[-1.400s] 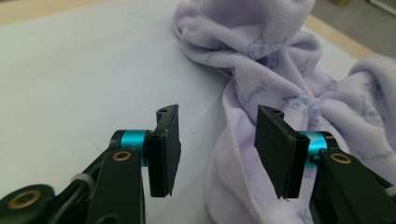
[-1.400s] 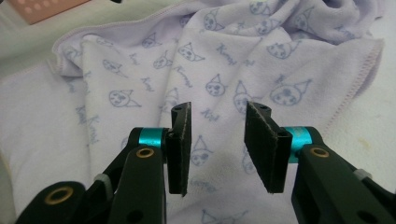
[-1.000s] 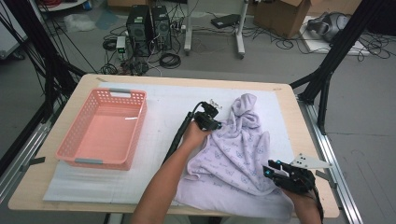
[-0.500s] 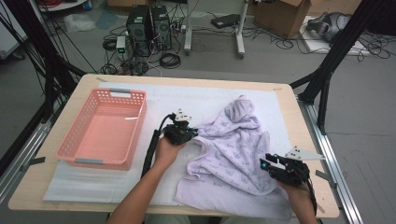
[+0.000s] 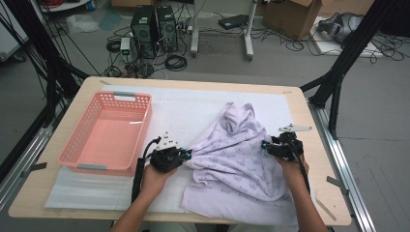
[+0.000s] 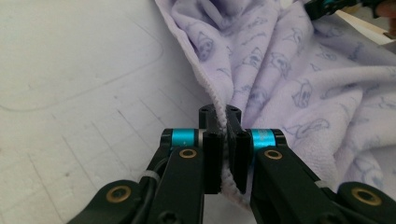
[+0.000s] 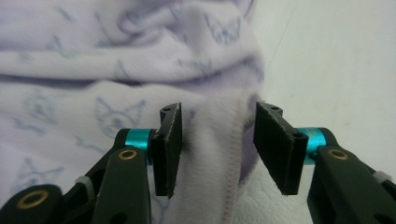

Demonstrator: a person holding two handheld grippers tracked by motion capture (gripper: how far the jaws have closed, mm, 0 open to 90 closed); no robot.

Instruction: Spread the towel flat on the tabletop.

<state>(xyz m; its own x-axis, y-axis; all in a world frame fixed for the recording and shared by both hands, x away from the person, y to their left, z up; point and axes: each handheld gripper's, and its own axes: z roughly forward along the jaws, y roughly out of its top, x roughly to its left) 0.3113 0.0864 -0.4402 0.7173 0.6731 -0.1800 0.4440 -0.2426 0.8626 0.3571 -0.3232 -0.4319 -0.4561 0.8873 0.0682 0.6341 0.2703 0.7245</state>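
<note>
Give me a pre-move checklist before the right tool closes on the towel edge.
1. Left tool clamped on the hem of the lavender towel: ok, its jaws are shut on the edge in the left gripper view.
2. Right tool lined up on the hem: ok, the hem lies between its jaws.
3. Right tool gripping: not ok, its jaws have just been opening and the pads stand apart from the cloth.
4. Single layer between the right jaws: cannot tell, folds bunch behind the hem.
5. Towel clear of the pink basket: ok, it lies to the right of the basket on the white mat.
6. Towel flat: not ok, it is crumpled and peaked at the far end.
</note>
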